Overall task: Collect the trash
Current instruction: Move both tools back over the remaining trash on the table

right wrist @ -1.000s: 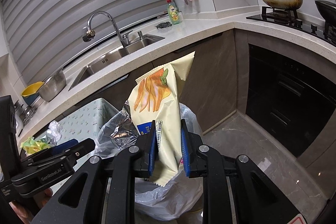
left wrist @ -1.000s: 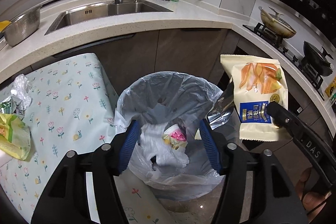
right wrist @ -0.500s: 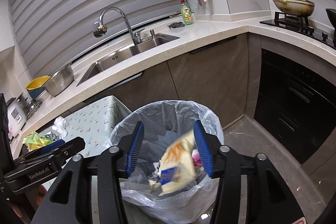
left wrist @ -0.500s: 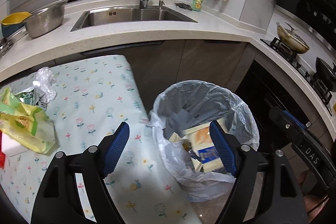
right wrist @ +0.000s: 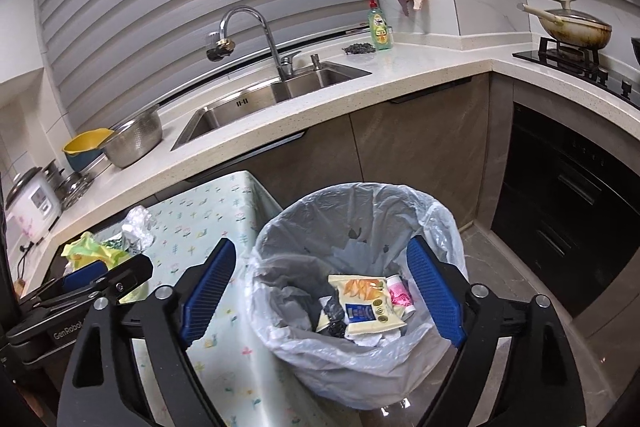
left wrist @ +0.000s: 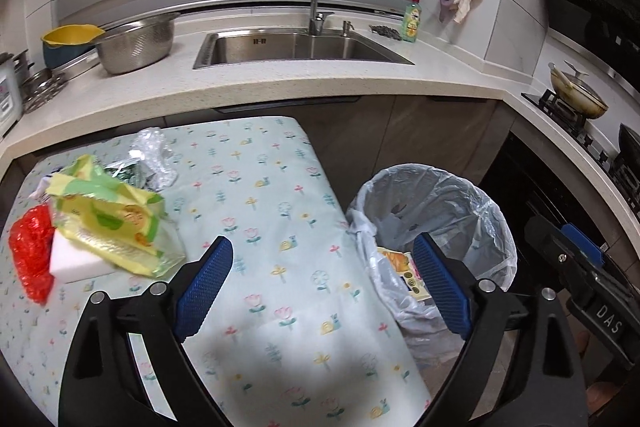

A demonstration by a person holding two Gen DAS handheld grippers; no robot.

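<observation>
Both the left tongs [left wrist: 322, 285] and right tongs [right wrist: 320, 289] have just been opening and are seen empty; the snack bag [right wrist: 366, 301] lies in the bin [right wrist: 360, 195]. The yellow wrapper [left wrist: 108, 223] on the desk [left wrist: 280, 187] should be approached wide, then pinched at one edge.

left gripper [left wrist: 320, 281]: black frame, blue ribbed pads, silver screws | right gripper [right wrist: 322, 285]: same, "DAS" label

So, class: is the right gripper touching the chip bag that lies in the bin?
Apart. The right wrist view shows the right gripper with jaws wide open, just opened, and the chip bag lying loose on the trash inside the bin, clear of both pads.
</observation>
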